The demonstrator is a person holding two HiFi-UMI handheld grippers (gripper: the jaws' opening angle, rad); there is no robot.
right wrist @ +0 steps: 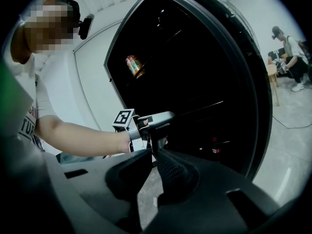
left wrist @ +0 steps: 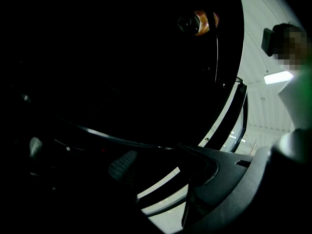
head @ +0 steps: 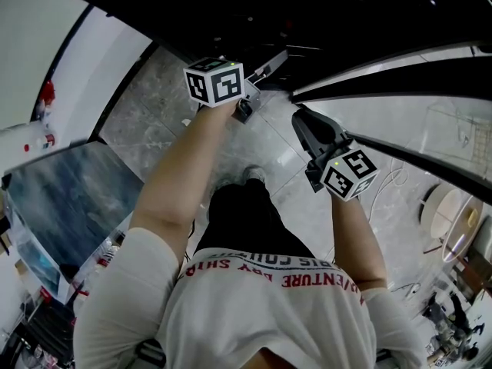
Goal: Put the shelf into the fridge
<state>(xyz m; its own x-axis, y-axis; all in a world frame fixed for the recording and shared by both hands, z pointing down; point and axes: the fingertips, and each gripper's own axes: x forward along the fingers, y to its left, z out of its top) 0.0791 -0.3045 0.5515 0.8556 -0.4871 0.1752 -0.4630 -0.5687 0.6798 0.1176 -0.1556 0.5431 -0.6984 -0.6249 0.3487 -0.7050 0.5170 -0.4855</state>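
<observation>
The fridge stands open ahead, and its inside is very dark. Faint shelf lines show inside it. In the left gripper view a thin pale shelf edge runs across just beyond the jaws. My left gripper reaches into the fridge opening. It is open, with a clear gap between its pads and nothing pressed. My right gripper hangs back outside the fridge, to the right. Its pads meet at the tips with nothing between them.
A small orange can sits high inside the fridge. The black fridge rim curves at the right. A blue-grey panel lies on the floor at the left. A person sits at the far right, with a cable on the marble floor.
</observation>
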